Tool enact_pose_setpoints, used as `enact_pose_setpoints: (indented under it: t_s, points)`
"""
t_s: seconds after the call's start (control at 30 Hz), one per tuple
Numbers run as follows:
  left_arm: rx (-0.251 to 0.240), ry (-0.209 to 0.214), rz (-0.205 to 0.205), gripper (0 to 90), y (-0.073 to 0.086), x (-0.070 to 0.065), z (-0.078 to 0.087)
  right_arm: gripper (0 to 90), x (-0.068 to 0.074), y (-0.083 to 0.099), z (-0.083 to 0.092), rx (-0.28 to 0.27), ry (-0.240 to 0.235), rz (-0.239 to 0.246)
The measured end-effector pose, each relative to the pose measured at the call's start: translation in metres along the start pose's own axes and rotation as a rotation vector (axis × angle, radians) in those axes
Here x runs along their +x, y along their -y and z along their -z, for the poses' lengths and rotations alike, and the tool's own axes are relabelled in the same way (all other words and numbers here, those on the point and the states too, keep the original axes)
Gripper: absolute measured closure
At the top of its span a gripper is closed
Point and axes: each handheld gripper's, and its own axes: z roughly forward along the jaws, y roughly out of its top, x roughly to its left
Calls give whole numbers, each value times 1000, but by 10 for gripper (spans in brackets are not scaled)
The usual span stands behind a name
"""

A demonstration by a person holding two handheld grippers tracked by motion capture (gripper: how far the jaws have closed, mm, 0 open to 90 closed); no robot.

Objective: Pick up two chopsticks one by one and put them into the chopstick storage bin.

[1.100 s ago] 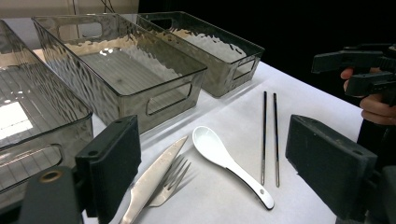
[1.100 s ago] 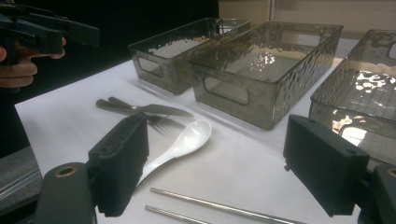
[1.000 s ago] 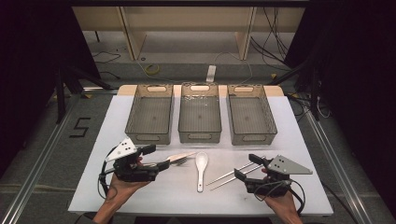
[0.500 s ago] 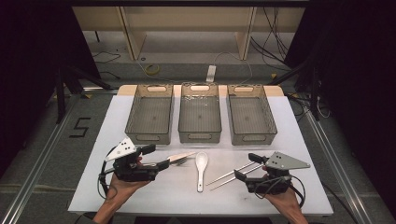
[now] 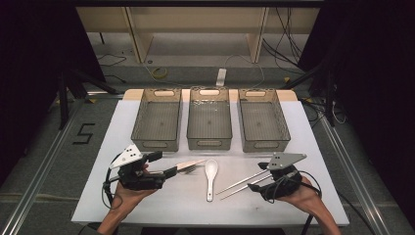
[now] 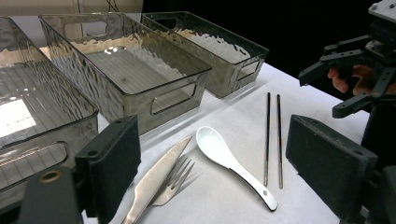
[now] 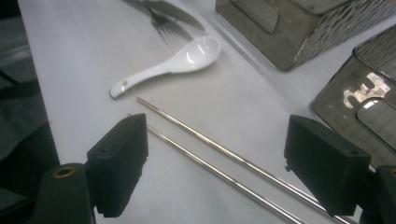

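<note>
Resting near the table's front edge, the left gripper [image 5: 169,165] has its jaws spread wide and holds nothing, its tips just beside the flat steel knife [image 5: 188,165] and the steel fork [image 6: 173,179] half tucked under that knife. Over on the right, the right gripper [image 5: 258,176] gapes just as wide and holds nothing, straddling the near ends of two thin metal chopsticks [image 5: 241,182]; whether a jaw touches them is hard to say. Between both lies the white ceramic soup spoon [image 5: 210,176], bowl pointing away. Farther back on the white table [image 5: 303,132] three smoky translucent plastic bins [image 5: 209,120] stand side by side.
</note>
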Motion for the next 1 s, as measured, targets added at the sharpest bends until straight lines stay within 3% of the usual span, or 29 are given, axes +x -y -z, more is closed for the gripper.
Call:
enact_pose_setpoints:
  t_s: [0.17, 0.3, 0.47, 0.83, 1.0]
  points:
    - [-3, -1, -2, 174, 0, 0, 1, 236, -11, -6, -4, 85, -45, 23]
    - [-3, -2, -1, 174, 0, 0, 1, 253, -15, -10, -10, 145, -48, 70]
    - [-3, -1, 0, 173, 0, 0, 0, 266, -19, -12, -18, 209, -48, 96]
    - [-8, -5, 3, 173, 0, 0, 1, 319, -23, -15, -25, 277, -63, 133]
    - [-7, -5, 3, 173, 0, 1, 1, 355, -24, -14, -31, 334, -72, 156]
